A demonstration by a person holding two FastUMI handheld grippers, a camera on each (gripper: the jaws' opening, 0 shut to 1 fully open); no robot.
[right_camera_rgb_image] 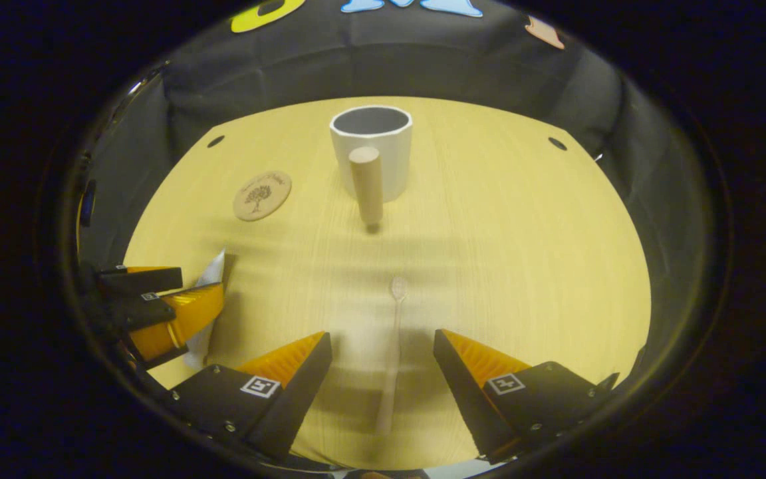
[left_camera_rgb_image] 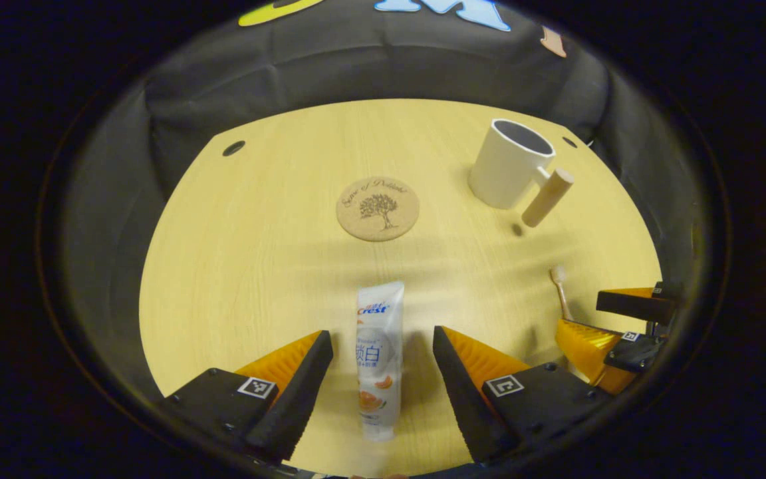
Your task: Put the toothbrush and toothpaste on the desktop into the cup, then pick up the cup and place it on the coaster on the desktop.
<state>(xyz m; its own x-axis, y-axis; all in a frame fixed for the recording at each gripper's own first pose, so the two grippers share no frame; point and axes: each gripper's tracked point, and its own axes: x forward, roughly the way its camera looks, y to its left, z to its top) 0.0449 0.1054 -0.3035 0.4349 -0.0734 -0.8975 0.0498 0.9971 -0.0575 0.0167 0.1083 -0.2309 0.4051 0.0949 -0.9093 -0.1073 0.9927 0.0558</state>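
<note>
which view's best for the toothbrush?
Right gripper view: the toothbrush lies full length on the desktop, head toward the cup, between the right gripper's open jaws. The left gripper view shows just its head and neck; the right gripper hides the handle.

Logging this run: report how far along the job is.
Nothing is done yet: the cup is empty and off the coaster. In hand: the open left gripper straddles the toothpaste, the open right gripper the toothbrush, both flat on the desktop. Left: grasping, loading, moving the cup.
</note>
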